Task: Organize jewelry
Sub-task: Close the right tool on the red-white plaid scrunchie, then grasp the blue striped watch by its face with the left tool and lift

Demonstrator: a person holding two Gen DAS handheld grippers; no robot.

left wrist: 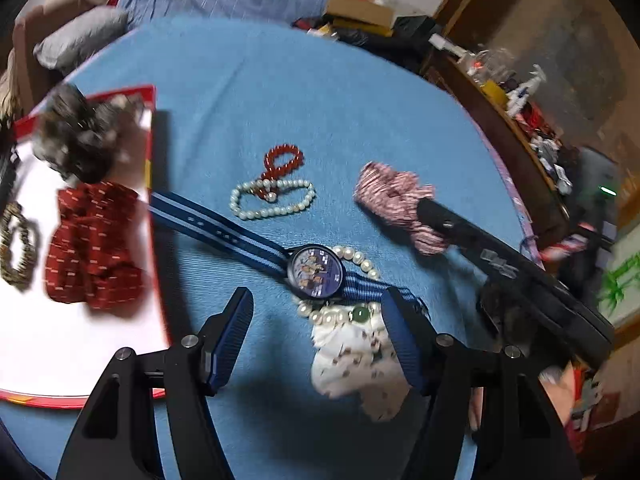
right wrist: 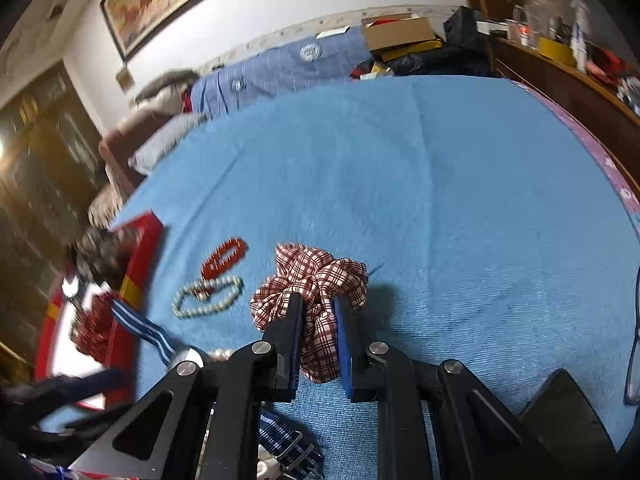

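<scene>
Red box (left wrist: 150, 128): it sits at the far left of the bed, white inside, already holding a dark scrunchie (left wrist: 76, 136), a red scrunchie (left wrist: 94, 244) and a beaded bracelet (left wrist: 16, 248).
Watch (left wrist: 316, 270): it lies on the blue bedspread (left wrist: 320, 100) with its striped strap running back toward the box; a pearl bracelet (left wrist: 344, 312) curls under it, touching a white scrunchie (left wrist: 352, 360).
Left tool (left wrist: 316, 340): fingers wide apart and empty, hovering just short of the watch and pearls.
Loose beads: a red bead bracelet (left wrist: 282, 162) overlaps a pearl strand (left wrist: 272, 200) mid-bed, between box and plaid piece.
Plaid scrunchie (right wrist: 312, 288): right of the beads, bunched between the right tool's fingers.
Right tool (right wrist: 318, 344): clamped on the plaid scrunchie's near folds; whether it has left the bedspread cannot be told.
Doing it well: likely best to lift straight up, keep the grip firm on the soft fabric, and carry it high over the beads and watch strap to the box.
</scene>
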